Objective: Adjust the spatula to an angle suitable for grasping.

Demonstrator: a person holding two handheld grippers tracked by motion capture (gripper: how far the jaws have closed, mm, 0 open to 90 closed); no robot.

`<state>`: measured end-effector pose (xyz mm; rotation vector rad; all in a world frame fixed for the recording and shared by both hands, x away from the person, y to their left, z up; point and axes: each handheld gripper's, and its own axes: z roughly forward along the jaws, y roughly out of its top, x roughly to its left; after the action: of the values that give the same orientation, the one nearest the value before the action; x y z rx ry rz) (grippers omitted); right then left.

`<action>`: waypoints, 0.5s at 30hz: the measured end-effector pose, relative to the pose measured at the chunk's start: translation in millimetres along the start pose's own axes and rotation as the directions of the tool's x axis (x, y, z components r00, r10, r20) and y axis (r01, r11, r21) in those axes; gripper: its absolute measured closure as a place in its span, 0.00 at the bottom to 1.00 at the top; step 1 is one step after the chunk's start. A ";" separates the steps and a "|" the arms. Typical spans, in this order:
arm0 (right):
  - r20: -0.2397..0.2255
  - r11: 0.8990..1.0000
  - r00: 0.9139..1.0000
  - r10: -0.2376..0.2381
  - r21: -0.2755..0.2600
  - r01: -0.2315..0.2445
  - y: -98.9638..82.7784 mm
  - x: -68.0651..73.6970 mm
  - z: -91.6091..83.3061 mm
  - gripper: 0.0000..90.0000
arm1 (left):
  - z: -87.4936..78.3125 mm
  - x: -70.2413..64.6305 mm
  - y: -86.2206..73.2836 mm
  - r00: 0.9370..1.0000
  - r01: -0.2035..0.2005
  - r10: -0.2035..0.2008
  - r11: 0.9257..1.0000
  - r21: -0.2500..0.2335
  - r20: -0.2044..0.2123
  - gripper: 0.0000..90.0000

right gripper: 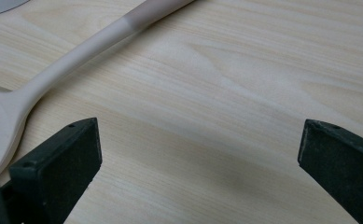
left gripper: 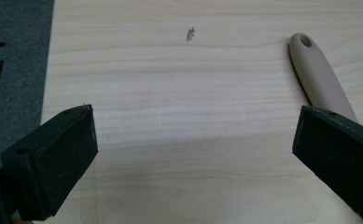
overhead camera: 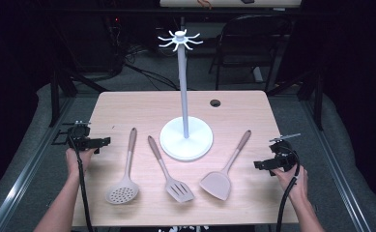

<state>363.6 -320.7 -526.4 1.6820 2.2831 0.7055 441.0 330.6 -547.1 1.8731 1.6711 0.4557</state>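
Three kitchen utensils lie on a pale wooden surface (overhead camera: 127,104) before a white hook stand (overhead camera: 185,137), flanked by a person's two hand-held grippers. The left hand-held gripper (overhead camera: 86,141) hovers at the surface's left edge, jaws spread wide and empty; just beside it lies the perforated skimmer (overhead camera: 125,170), whose handle end with its hanging hole appears by one jaw in the left gripper view (left gripper: 317,74). The right hand-held gripper (overhead camera: 272,163), likewise released and empty, waits near the solid turner (overhead camera: 224,169), seen along its neck in the right gripper view (right gripper: 76,56). Between them rests the slotted turner (overhead camera: 171,171). Hanging appears to be the job (the stand's top hooks (overhead camera: 180,39) are bare): best to grip a handle mid-length, leaving the hole free, then lift it level before tipping it up towards a hook.
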 end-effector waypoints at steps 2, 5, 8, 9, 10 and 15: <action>-0.012 1.000 1.000 0.010 0.000 -0.010 0.3 -0.6 0.4 0.00 | 1.3 0.3 -0.9 1.000 0.002 -0.002 1.000 0.008 0.003 0.00; -0.022 1.000 1.000 0.022 0.005 -0.022 2.0 1.4 1.4 0.00 | 2.0 1.8 -1.5 1.000 -0.001 0.002 1.000 0.012 -0.009 0.00; -0.041 0.999 0.999 0.035 0.016 -0.035 3.1 4.7 2.2 0.00 | 3.0 3.1 -1.5 1.000 0.005 -0.005 1.000 0.011 -0.005 0.00; -0.045 0.999 0.998 0.038 0.013 -0.038 3.4 6.1 2.2 0.00 | 3.6 3.1 -1.3 1.000 0.005 -0.005 1.000 0.019 -0.006 0.00; -0.057 0.999 0.997 0.046 0.012 -0.045 3.9 7.7 2.1 0.00 | 4.4 3.4 -1.1 1.000 0.000 0.000 1.000 0.029 -0.005 0.00; -0.091 0.999 0.995 0.049 0.017 -0.048 9.5 19.3 1.8 0.00 | 7.1 3.6 -1.9 1.000 0.002 -0.002 0.999 0.033 -0.010 0.00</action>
<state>366.2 -299.9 -521.1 1.7520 2.3209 0.7933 444.4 332.8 -554.2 1.8957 1.6973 0.4397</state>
